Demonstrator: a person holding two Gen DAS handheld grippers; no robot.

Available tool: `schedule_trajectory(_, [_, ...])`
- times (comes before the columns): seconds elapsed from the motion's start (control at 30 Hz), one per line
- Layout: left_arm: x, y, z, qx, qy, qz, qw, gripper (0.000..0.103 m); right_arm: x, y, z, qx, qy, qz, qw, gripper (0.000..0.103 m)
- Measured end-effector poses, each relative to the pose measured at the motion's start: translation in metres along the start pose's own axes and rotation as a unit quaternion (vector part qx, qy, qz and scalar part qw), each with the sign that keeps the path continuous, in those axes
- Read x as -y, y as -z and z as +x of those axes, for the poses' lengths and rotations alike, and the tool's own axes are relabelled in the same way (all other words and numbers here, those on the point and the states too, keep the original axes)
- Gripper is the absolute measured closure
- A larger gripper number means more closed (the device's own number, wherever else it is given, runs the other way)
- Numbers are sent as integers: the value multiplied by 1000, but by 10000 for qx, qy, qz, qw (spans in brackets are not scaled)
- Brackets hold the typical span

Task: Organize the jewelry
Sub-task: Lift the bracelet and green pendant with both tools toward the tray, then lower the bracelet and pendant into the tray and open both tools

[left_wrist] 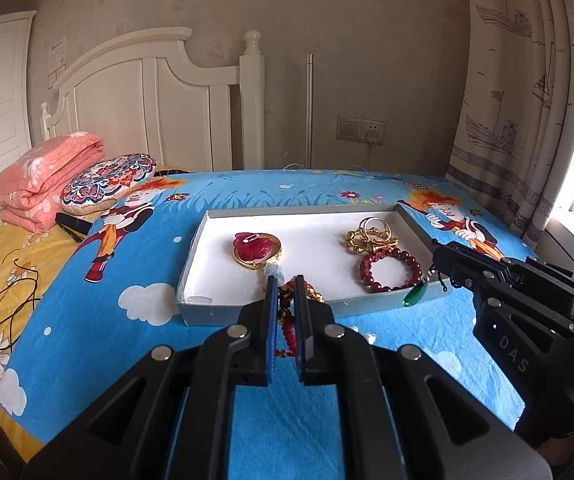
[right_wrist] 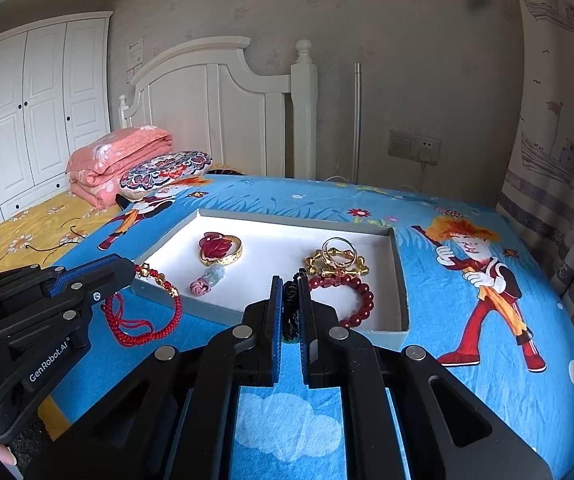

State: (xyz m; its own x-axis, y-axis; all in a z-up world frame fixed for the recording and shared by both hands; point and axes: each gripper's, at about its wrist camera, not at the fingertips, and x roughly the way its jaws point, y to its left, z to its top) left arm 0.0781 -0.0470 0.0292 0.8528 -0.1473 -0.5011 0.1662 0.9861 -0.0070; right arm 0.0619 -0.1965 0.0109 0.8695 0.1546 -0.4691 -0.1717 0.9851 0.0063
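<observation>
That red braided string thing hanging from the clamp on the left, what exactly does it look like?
The red cord bracelet is woven from red cord, with small gold-coloured beads strung along one stretch and thinner loose red strands inside the loop. It looks soft and limp. The left gripper pinches it near the beaded end, so it droops over the near-left corner of the grey tray toward the blue bedsheet.
</observation>
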Motion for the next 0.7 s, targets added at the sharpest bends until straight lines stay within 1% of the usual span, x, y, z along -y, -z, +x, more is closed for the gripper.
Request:
schedule_trajectory(0.23, [-9, -29, 32, -45, -152, -9, 9999, 95, 5, -22, 31, -32, 55, -13, 10000, 95])
schedule_trajectory(0.47, [-11, -53, 78, -229, -215, -20, 9995, 96, 9, -42, 72, -254, 12, 28, 9997, 95])
schedule_trajectory(0.7, [-14, -61, 119, -474, -312, -79, 9984, 95, 8, -51, 107, -513, -16, 35, 9987, 95])
